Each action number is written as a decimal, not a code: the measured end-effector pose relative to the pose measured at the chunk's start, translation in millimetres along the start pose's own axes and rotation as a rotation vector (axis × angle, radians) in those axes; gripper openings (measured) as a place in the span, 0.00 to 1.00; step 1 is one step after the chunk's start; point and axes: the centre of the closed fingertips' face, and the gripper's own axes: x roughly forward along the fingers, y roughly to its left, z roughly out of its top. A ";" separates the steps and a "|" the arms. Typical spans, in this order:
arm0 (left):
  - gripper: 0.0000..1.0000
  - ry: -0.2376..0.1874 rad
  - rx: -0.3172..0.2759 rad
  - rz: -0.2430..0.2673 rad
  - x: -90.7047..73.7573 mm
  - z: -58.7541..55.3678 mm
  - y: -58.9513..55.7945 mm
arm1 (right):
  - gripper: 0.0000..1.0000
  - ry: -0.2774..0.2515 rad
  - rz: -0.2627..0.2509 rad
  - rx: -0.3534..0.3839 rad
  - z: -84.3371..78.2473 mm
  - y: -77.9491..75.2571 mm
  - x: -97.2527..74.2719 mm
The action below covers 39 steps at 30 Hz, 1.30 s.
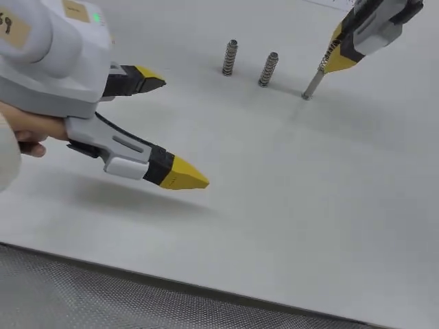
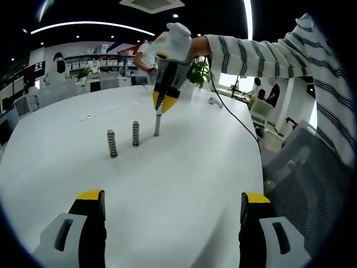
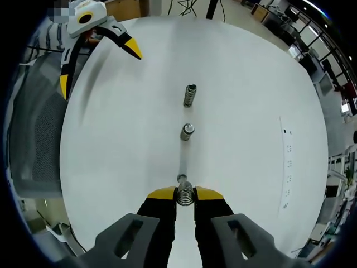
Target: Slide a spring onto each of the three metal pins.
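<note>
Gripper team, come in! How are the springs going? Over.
Right gripper shut on a spring at the top of the last pin. Left gripper open, hanging clear. Two other springs already on their pins. Nothing blocking.

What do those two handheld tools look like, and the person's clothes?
Both the left gripper and right gripper have pale grey bodies, black jaws and pointed yellow tips. The left carries a green light and a tan label; a black cable trails from the right. The sleeve is white with dark stripes.

Open-plan office: curved ceiling lights (image 2: pixel 89 24) at upper left, a potted plant (image 2: pixel 199 71), a mesh chair (image 2: pixel 304 184) beside a white table (image 2: pixel 184 162).
</note>
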 end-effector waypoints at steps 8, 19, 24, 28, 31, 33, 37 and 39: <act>0.98 0.009 0.004 -0.004 1.9 -1.9 -0.7 | 0.09 0.000 0.011 0.013 1.0 -1.7 6.8; 0.97 0.018 -0.001 -0.003 3.5 -3.4 -0.6 | 0.09 0.013 0.025 0.030 -4.4 -4.7 20.8; 0.93 0.028 0.007 -0.003 3.3 -6.0 -1.5 | 0.09 0.019 0.032 0.036 -6.6 -3.8 27.0; 0.93 0.037 0.001 -0.007 3.1 -7.8 -2.7 | 0.09 0.023 0.037 0.034 -7.1 -2.8 30.6; 0.93 0.044 0.000 -0.006 3.2 -9.0 -2.8 | 0.09 0.024 0.041 0.037 -7.1 -2.3 33.0; 0.93 0.039 0.005 -0.006 3.1 -8.2 -3.4 | 0.09 0.027 0.043 0.039 -7.0 -1.9 34.1; 0.93 0.034 0.006 -0.007 2.7 -6.6 -4.0 | 0.09 0.025 0.042 0.042 -5.8 -0.2 35.2; 0.93 0.036 0.006 -0.007 2.7 -6.6 -3.9 | 0.09 0.027 0.041 0.044 -5.7 0.4 36.5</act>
